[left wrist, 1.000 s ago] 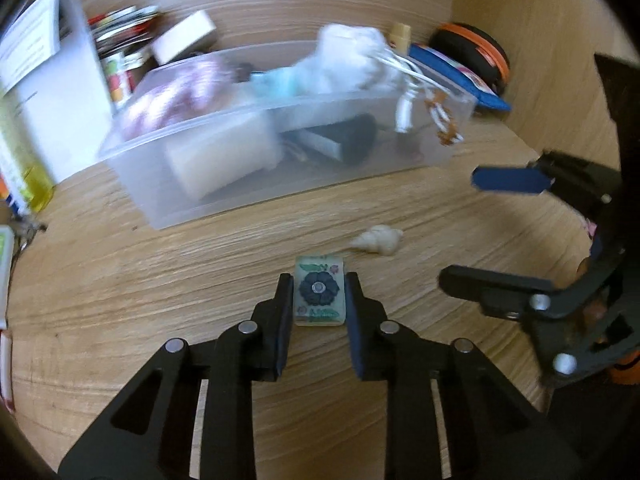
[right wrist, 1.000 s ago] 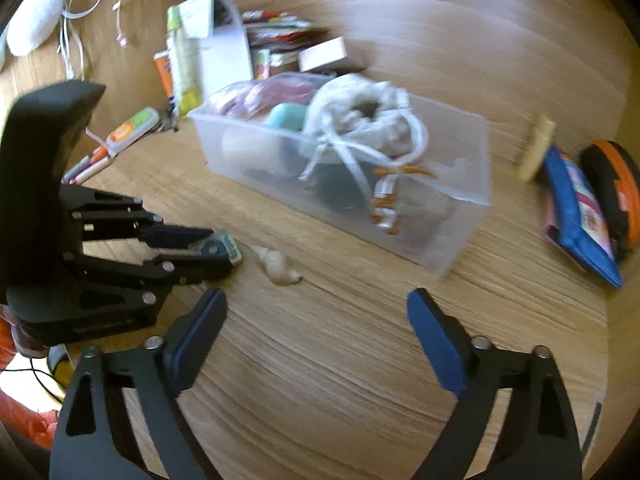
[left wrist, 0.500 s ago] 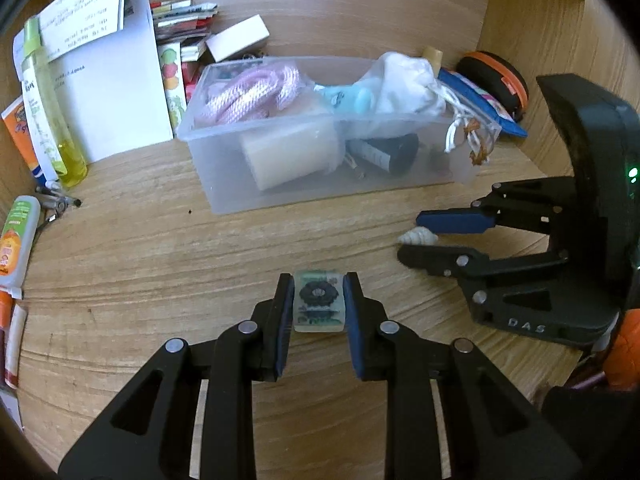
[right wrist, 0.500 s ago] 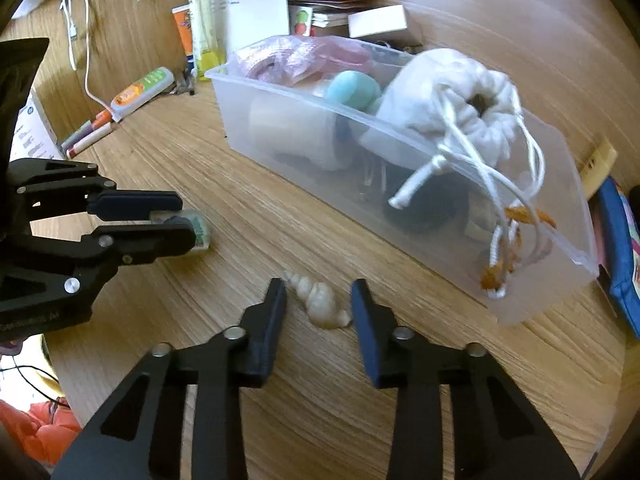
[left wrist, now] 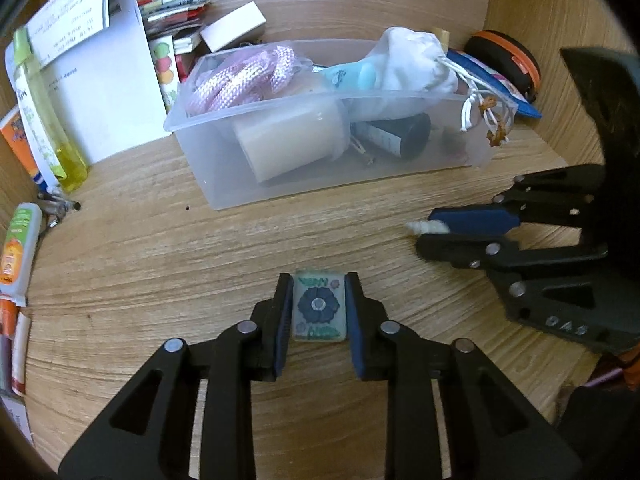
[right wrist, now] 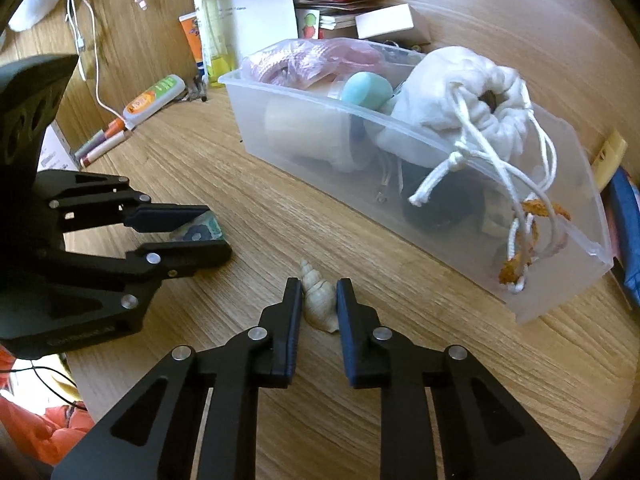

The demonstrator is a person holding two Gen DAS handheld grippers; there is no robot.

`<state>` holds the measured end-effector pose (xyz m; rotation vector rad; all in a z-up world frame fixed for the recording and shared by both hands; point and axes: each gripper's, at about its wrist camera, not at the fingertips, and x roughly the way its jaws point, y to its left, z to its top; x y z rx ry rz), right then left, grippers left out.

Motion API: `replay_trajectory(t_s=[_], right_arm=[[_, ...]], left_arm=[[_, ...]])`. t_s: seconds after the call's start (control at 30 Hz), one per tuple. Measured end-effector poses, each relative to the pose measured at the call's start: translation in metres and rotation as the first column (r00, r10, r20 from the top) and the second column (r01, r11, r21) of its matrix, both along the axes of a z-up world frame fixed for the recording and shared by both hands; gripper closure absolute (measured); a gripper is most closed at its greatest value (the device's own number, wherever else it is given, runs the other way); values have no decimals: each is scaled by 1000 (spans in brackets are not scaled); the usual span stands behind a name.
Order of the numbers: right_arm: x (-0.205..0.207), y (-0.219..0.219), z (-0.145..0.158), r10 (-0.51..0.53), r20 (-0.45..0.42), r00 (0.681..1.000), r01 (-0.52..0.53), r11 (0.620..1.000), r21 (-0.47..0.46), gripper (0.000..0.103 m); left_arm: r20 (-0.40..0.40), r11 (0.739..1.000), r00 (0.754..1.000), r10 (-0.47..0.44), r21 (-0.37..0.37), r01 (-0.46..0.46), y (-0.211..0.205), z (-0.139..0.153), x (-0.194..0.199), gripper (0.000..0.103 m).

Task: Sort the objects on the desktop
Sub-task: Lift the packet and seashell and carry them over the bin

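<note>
While both grippers sit low over the wooden desk [left wrist: 140, 264], each already has a small thing between its pads, so the risks lie in the lift and the carry to the clear plastic bin [right wrist: 520, 280] at the far side. The left gripper [left wrist: 318, 308] is clamped narrow on the flower-printed tile [left wrist: 318, 307], which lies flat on the desk in the near middle; held only by its thin edges, it could pivot or slide out if the hand tips on the way up. The right gripper [right wrist: 319, 300] is closing on the pale spiral shell [right wrist: 318, 300], just right of the tile, and its pads look to be touching the shell's flanks. That shell tapers and is curved and smooth, so I judge it likely to squirt forward or twist as the squeeze finishes, or to drop if raised too soon. The two tools are near each other, and a hasty lift could knock them together. The bin is already piled high with a white drawstring bag [right wrist: 460, 104] and pink rope [left wrist: 240, 80], whose loose cords hang over the near wall and could snag a finger, or let a dropped piece bounce back out
</note>
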<state>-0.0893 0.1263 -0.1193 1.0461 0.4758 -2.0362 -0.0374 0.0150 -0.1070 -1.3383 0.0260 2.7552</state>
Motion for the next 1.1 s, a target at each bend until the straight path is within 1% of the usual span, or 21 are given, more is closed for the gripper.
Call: replay_trajectory(t_s=[0.13, 0.23, 0.47, 0.63, 0.73, 0.9, 1.1], right_arm=[[1, 9, 11, -14, -1, 1000, 14, 999, -45, 87], [1, 17, 22, -28, -9, 1000, 28, 996, -80, 87], [5, 32, 53, -52, -63, 997, 42, 988, -148, 87], [6, 40, 72, -67, -103, 992, 47, 980, -191, 87], [4, 47, 77, -85, -107, 991, 60, 974, -218, 87], [-2, 58, 84, -111, -115, 987, 79, 965, -252, 87], [-21, 68, 92, -167, -123, 978, 129, 954, -270, 87]], left_arm=[[-7, 1000, 1000, 10, 11, -10, -1, 2, 2, 79], [-28, 1000, 999, 18, 18, -18, -2, 8, 3, 79], [-103, 999, 994, 33, 44, -28, -2, 36, 2, 79], [-174, 997, 984, 44, 75, -31, -4, 61, 0, 79], [-212, 995, 976, 59, 89, -41, -7, 75, -3, 79], [-247, 992, 966, 76, 120, -47, -15, 93, -10, 79], [-259, 989, 963, 78, 143, -42, -21, 104, -29, 79]])
